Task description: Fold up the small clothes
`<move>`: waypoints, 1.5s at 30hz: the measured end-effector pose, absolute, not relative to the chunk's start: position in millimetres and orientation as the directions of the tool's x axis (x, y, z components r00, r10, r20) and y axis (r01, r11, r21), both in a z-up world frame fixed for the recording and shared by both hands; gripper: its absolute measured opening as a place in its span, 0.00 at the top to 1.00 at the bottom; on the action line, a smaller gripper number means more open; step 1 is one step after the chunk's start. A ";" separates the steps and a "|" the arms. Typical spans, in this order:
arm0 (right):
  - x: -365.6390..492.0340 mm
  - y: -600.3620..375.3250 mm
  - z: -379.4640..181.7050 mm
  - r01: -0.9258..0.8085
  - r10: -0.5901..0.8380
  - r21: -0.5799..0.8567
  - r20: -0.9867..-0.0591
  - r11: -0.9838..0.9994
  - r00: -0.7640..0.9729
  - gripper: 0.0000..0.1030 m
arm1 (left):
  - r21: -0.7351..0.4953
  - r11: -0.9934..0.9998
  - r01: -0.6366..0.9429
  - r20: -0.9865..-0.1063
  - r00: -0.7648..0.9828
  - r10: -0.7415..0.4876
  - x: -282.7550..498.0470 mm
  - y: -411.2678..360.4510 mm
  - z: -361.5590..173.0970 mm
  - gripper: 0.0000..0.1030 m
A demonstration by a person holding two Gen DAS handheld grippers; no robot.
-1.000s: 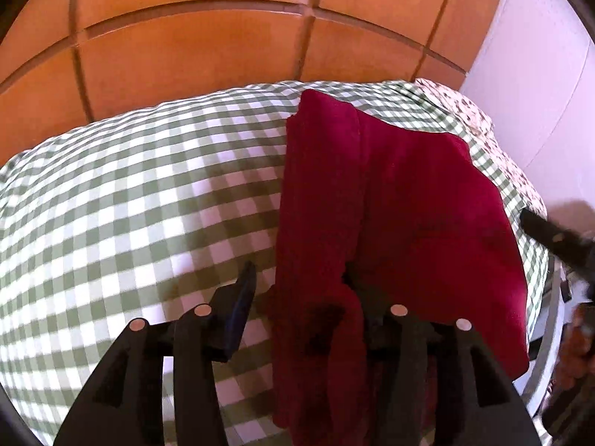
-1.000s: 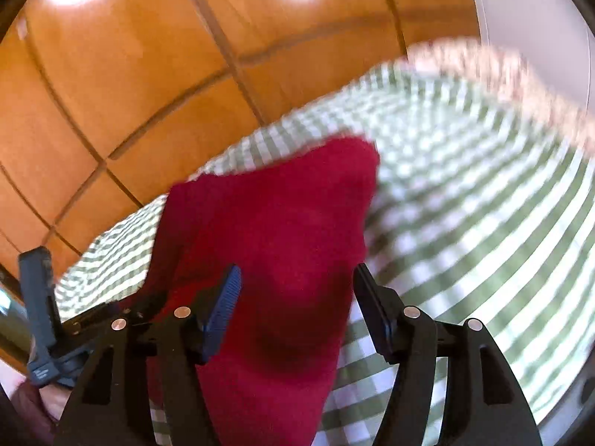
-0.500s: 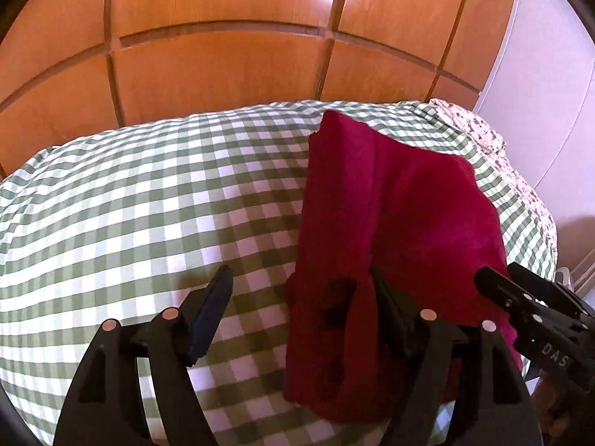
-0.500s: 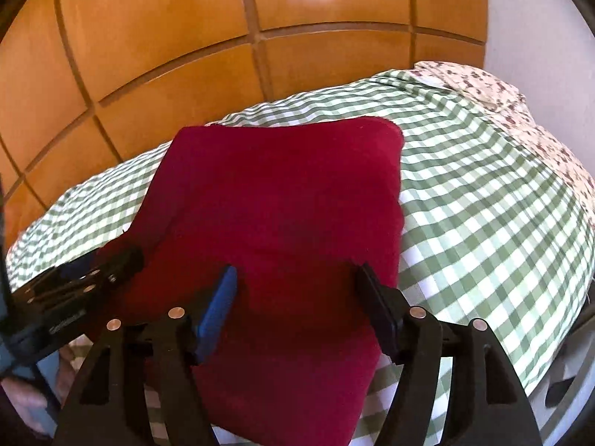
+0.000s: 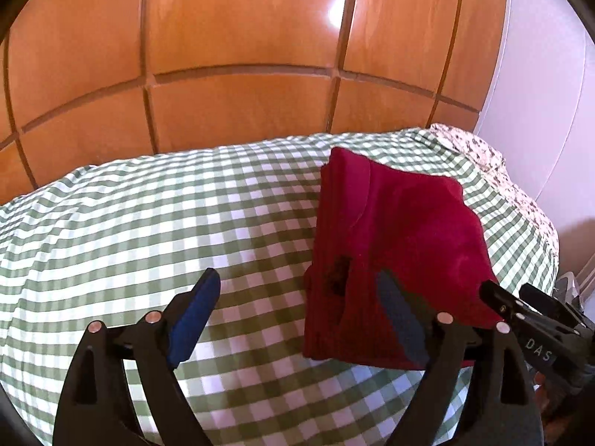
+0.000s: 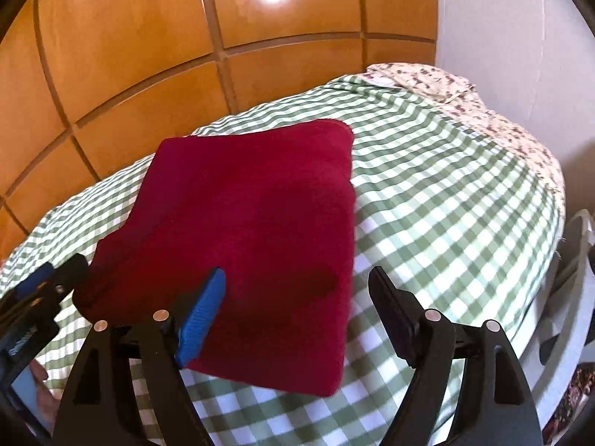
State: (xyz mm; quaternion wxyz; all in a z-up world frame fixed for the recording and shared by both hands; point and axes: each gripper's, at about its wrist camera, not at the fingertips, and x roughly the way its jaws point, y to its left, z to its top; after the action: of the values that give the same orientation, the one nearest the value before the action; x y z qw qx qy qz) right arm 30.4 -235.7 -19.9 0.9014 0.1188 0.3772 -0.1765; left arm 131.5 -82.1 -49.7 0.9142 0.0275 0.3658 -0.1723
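A dark red garment (image 5: 394, 245) lies folded into a rectangle on the green-and-white checked bed cover (image 5: 148, 230); it also shows in the right wrist view (image 6: 253, 238). My left gripper (image 5: 301, 308) is open and empty, raised above the garment's near left edge. My right gripper (image 6: 297, 304) is open and empty, above the garment's near edge. Each gripper shows at the side of the other's view: the right one (image 5: 535, 327) and the left one (image 6: 41, 290).
An orange wood-panelled wall (image 5: 241, 55) stands behind the bed. A floral pillow (image 6: 465, 96) lies at the bed's right end beside a white wall (image 6: 520, 37). A white frame (image 6: 572, 297) stands at the right bed edge.
My left gripper let go of the garment's edge, opened wide and drew back upward. My right gripper also drew back from the garment. The garment now lies flat and folded.
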 end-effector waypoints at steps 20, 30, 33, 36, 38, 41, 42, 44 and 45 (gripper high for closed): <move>-11.1 -187.1 0.7 0.476 -0.380 -0.026 -0.640 0.879 0.667 0.05 | -0.025 0.975 0.223 -0.609 0.770 -0.192 89.3 -46.0 -34.0 0.03; -15.7 -185.9 -0.8 0.485 -0.377 -0.013 -0.646 0.875 0.663 0.05 | -0.010 0.976 0.216 -0.602 0.778 -0.179 84.4 -46.1 -31.5 0.03; -16.6 -184.5 -1.5 0.476 -0.368 -0.009 -0.647 0.879 0.668 0.05 | -0.020 0.976 0.217 -0.609 0.771 -0.184 84.6 -46.9 -31.2 0.03; -16.5 -182.3 -1.4 0.468 -0.361 -0.007 -0.646 0.884 0.673 0.05 | -0.023 0.976 0.217 -0.605 0.774 -0.186 83.4 -47.7 -29.1 0.03; -16.2 -181.4 -0.7 0.467 -0.366 -0.013 -0.640 0.884 0.675 0.05 | -0.018 0.975 0.219 -0.604 0.775 -0.185 82.8 -48.8 -27.8 0.03; -17.2 -180.2 0.1 0.470 -0.370 -0.013 -0.636 0.883 0.678 0.05 | -0.017 0.974 0.225 -0.599 0.778 -0.190 80.8 -50.0 -24.7 0.03; -17.1 -180.3 0.2 0.470 -0.369 -0.012 -0.636 0.883 0.678 0.05 | -0.014 0.974 0.227 -0.598 0.779 -0.191 79.9 -50.8 -23.8 0.03; -17.2 -180.4 0.4 0.469 -0.370 -0.013 -0.636 0.883 0.678 0.05 | -0.008 0.972 0.234 -0.592 0.783 -0.193 78.1 -52.1 -22.0 0.03; -17.1 -180.3 0.6 0.468 -0.370 -0.015 -0.635 0.884 0.678 0.05 | -0.001 0.972 0.237 -0.589 0.785 -0.192 77.0 -53.1 -21.3 0.03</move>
State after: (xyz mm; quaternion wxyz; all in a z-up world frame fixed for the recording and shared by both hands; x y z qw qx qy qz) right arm -17.1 -180.3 0.6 0.9130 0.0746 0.3289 -0.2295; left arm 77.0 -53.1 -21.3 0.9440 0.0362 0.3076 -0.1135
